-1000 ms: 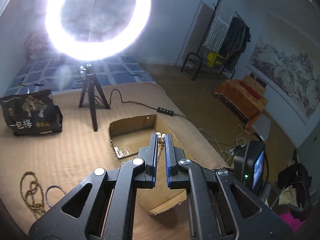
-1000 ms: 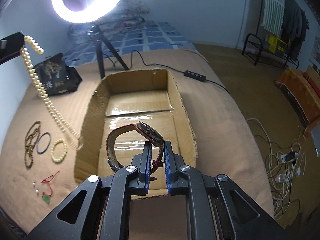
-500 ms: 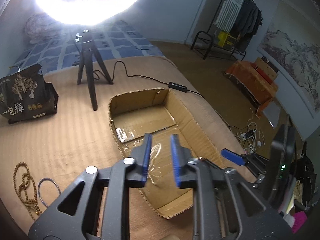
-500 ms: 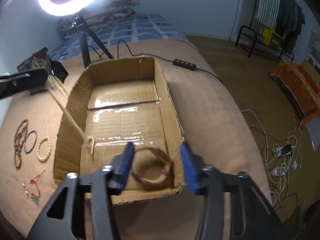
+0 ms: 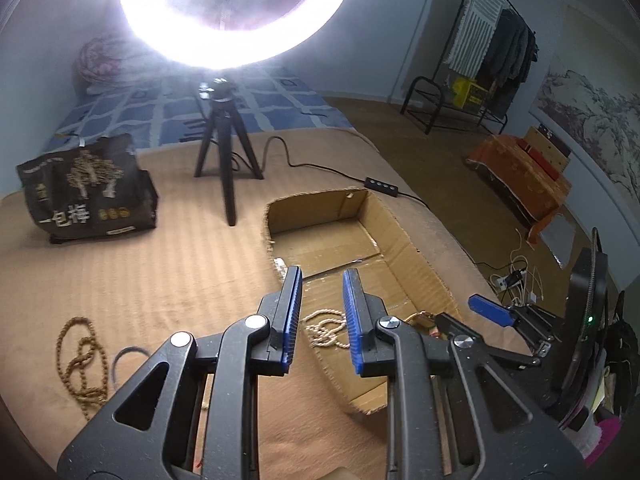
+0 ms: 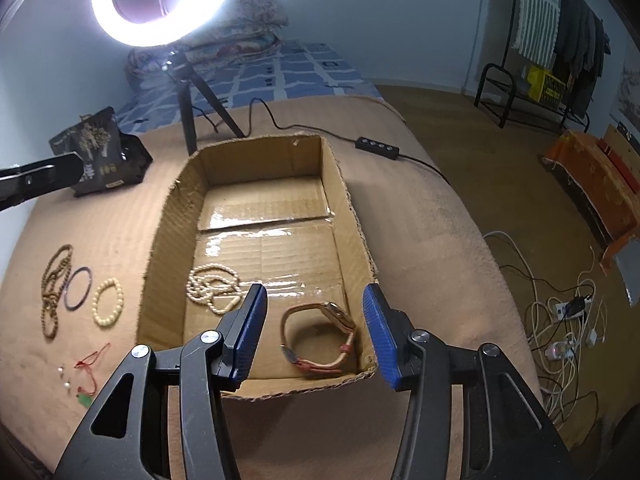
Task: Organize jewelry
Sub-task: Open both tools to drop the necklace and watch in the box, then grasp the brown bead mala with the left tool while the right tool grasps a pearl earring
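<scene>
Both grippers over the near end of the box [image 6: 256, 168], nothing held. Right gripper [image 6: 314, 334] spread wide, empty; watch [image 6: 320, 336] lies on the box floor in the near right corner, seen btwn the blue pads, strap curled, on its side. Left gripper [image 5: 320, 316] parted to a medium gap, also empty; pearl necklace [image 6: 212, 286] sits heaped on the box floor, near left, apart from the watch. Outside, left of the box on the brown cover: wood beads [image 6: 54, 288], dark bangle [image 6: 78, 288], cream bracelet [image 6: 108, 300], then red cord w/ green pendant [image 6: 90, 372] nearer the camera. Ring light [image 6: 160, 4] glares behind.
</scene>
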A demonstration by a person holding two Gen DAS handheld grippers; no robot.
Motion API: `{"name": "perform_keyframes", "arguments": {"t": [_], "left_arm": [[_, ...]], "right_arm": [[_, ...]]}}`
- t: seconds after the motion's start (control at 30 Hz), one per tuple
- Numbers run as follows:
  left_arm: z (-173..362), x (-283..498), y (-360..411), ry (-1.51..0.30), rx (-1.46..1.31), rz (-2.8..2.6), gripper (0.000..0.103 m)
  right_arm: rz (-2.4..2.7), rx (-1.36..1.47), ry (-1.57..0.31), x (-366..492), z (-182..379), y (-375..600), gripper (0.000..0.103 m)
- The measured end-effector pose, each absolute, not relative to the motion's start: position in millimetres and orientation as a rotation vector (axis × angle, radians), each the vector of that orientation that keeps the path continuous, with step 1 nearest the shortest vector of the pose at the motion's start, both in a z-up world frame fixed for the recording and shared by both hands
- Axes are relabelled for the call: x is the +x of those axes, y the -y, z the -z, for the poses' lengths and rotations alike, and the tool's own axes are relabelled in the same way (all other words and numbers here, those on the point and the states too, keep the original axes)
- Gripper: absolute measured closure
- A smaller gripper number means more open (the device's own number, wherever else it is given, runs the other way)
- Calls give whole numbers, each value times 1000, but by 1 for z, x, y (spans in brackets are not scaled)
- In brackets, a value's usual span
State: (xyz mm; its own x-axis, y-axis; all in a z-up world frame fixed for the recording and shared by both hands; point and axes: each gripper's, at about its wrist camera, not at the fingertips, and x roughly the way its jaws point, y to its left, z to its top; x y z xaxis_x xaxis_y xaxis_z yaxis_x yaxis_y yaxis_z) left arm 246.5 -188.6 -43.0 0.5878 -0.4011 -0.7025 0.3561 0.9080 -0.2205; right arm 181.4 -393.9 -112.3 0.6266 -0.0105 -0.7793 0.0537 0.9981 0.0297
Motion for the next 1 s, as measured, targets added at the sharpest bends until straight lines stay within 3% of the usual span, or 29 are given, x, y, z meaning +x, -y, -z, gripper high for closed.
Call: {"name": "perform_keyframes", "arguments": {"t": [0.2,0.27,0.33,1.0], "left_arm": [[26,224,149,-779,-27,385,83],[21,215,129,-764,-26,359,66],[18,208,109,-753,-37,332,60],[75,187,-54,-864,-152,101,60]], "right_arm": [[-10,40,-846,166,99,377,55],[-32,45,-838,160,96,371,55],[-65,53,-828,154,94,362,55],[-402,-73,-834,105,101,237,54]]}}
